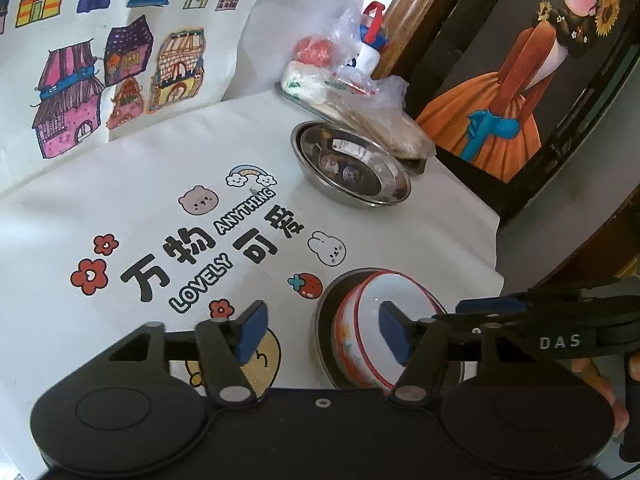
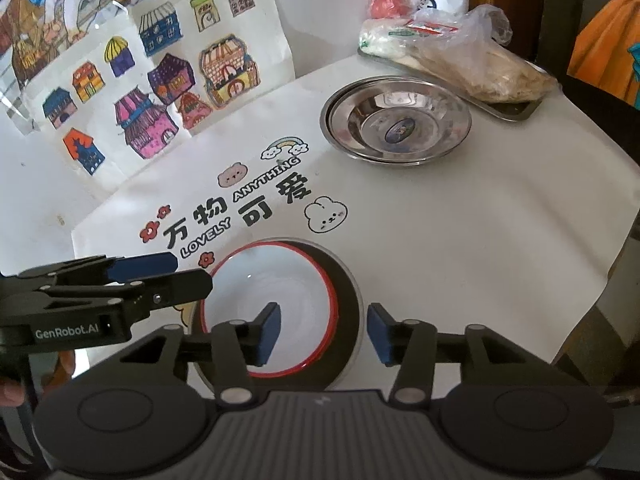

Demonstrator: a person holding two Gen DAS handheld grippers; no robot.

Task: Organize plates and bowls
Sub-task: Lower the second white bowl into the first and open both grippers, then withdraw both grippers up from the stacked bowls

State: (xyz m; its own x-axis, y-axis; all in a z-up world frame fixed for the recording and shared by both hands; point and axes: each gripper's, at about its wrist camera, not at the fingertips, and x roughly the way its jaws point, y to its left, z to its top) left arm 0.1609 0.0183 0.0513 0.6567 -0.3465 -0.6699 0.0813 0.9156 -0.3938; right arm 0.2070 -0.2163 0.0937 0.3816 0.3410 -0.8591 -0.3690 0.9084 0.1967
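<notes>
A white bowl with a red rim (image 2: 296, 280) sits nested in a wider steel bowl (image 2: 349, 280) on the near part of the white printed cloth. In the left wrist view the white bowl (image 1: 404, 290) leans inside the steel bowl (image 1: 323, 322). My left gripper (image 1: 322, 332) is open, and the bowl's left wall stands between its blue pads, untouched. My right gripper (image 2: 323, 332) is open too, straddling the right rims of both bowls. Each gripper shows in the other's view: the left gripper (image 2: 192, 275) at the bowl's left rim, the right gripper (image 1: 452, 310) at its right. A stack of steel plates (image 2: 396, 120) lies further back.
Behind the steel plates (image 1: 352, 168), a metal tray (image 2: 516, 114) holds bagged food (image 2: 472, 68), with a red item and a white bottle behind it. Cloths printed with houses hang at the back left. The table drops off at the right, beside a dark framed picture (image 1: 520, 80).
</notes>
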